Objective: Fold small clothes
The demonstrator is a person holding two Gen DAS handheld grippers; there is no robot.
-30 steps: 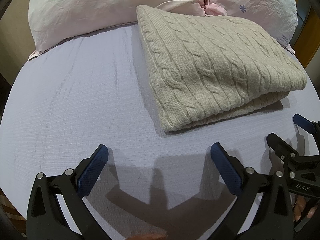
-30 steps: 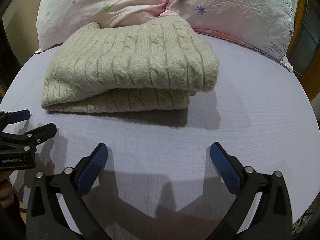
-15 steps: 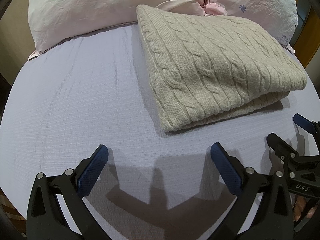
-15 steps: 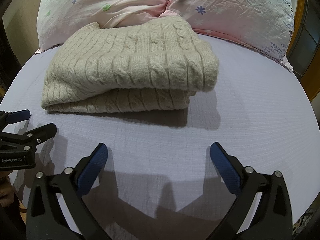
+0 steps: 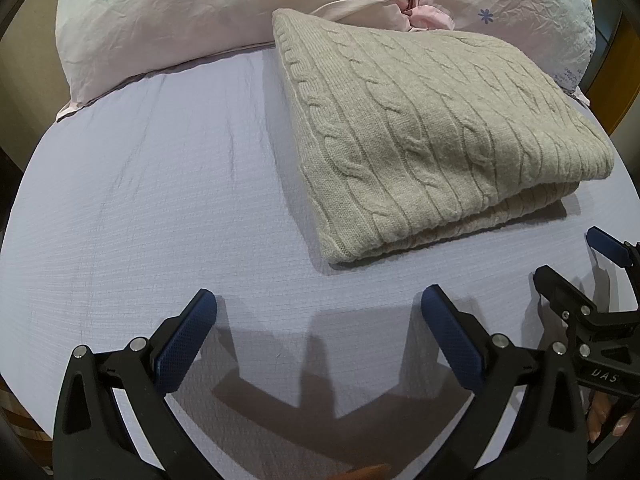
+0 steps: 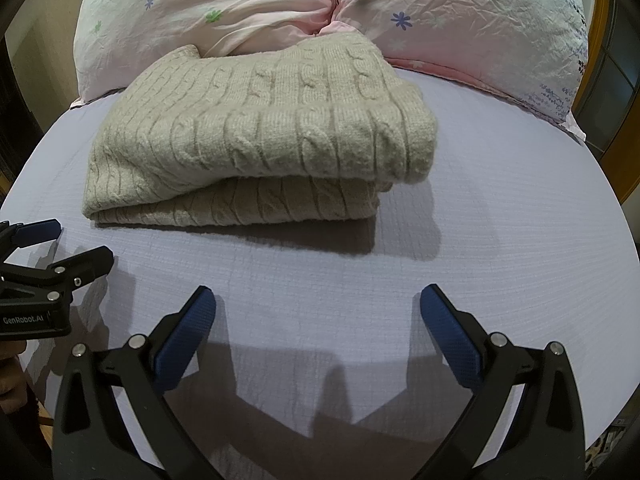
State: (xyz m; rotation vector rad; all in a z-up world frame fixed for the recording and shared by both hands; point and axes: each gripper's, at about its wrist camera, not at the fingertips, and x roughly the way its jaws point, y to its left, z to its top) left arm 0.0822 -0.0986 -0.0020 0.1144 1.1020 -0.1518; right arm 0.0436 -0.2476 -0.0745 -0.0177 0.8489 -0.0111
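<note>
A beige cable-knit sweater [image 5: 432,136] lies folded in a thick stack on the lilac bed sheet [image 5: 160,200], its far edge against the pillows; the right wrist view shows the sweater [image 6: 264,136] ahead and left. My left gripper [image 5: 318,308] is open over bare sheet, well short of the sweater's near corner. My right gripper [image 6: 316,300] is also open and holds nothing, short of the sweater's front edge. Each gripper shows at the other view's side: the right gripper [image 5: 572,256] at far right, the left gripper [image 6: 80,240] at far left.
Two pink flowered pillows [image 6: 460,20] lie along the head of the bed behind the sweater. Bare sheet stretches left of the sweater in the left wrist view and to its right [image 6: 500,200] in the right wrist view. A wooden frame [image 5: 616,76] shows at far right.
</note>
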